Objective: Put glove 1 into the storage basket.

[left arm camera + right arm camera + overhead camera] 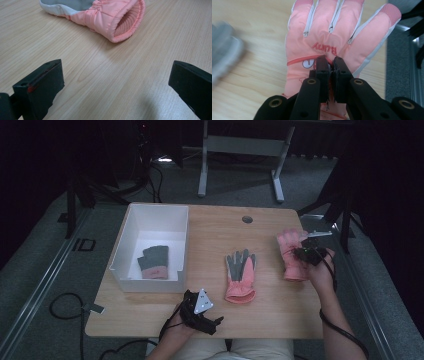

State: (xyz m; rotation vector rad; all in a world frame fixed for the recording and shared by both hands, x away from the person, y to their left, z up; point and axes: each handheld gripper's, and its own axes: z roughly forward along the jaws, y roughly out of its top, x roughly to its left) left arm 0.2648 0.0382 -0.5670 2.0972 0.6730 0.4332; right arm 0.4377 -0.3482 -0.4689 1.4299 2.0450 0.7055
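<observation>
A pink glove (291,255) lies back-up near the table's right edge, with red lettering on it in the right gripper view (337,27). My right gripper (306,251) (331,62) is shut on a fold of fabric at the back of that glove, the jaws nearly touching. A second glove (240,276), grey palm up with a pink cuff, lies at the table's middle. My left gripper (204,310) rests near the front edge, open wide (116,82), aimed at that glove's cuff opening (112,17) and a short way from it.
A white bin (131,227) stands at the left of the table and holds a grey glove with a pink cuff (154,261). A round cable hole (247,219) sits near the far edge. The table's right edge and grey floor (402,62) lie just beyond the held glove.
</observation>
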